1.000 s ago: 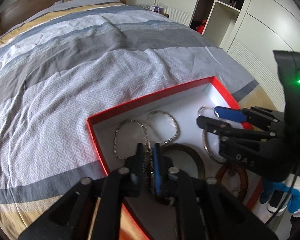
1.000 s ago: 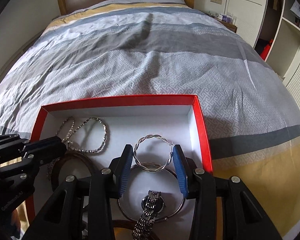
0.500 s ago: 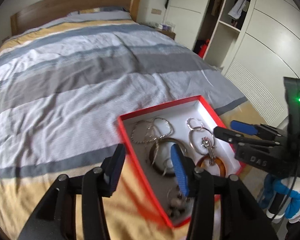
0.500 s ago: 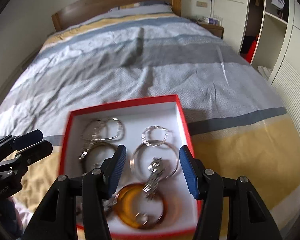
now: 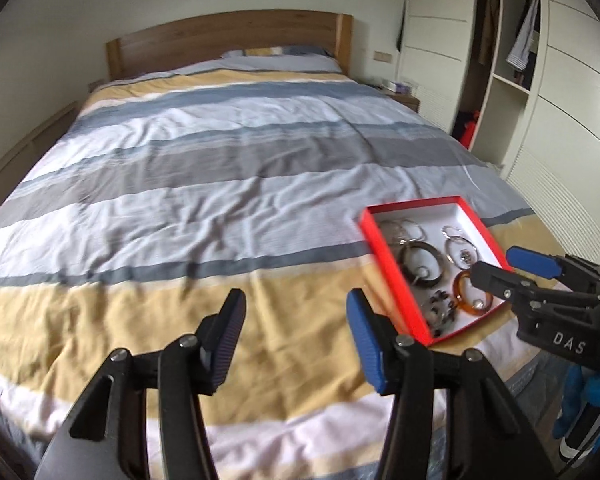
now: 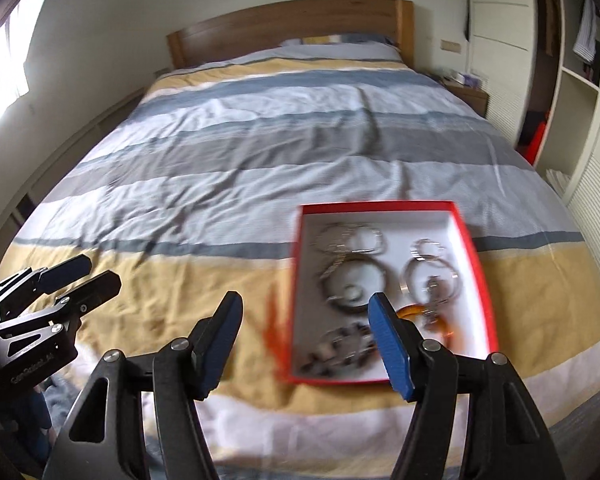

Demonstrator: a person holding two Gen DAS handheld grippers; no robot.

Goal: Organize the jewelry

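Both grippers hung over the striped bed (image 5: 204, 184), the left gripper (image 5: 296, 344) and right gripper (image 6: 306, 344) each spread wide, gripping nothing. The red jewelry box (image 6: 476, 264) lay on the cover beneath the right one.

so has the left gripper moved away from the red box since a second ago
Yes. The left gripper was shut down inside the red box; now it is open, pulled back and left over the yellow stripe of the bedspread.

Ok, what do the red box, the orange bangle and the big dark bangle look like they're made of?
Red box: likely cardboard, judging by its thin straight walls, matte red outside and plain white lining.
Orange bangle: probably resin or amber-like plastic; it looks translucent and glossy.
Dark bangle: a thick brown-black ring with a dull sheen, perhaps wood or horn; too blurred to settle.
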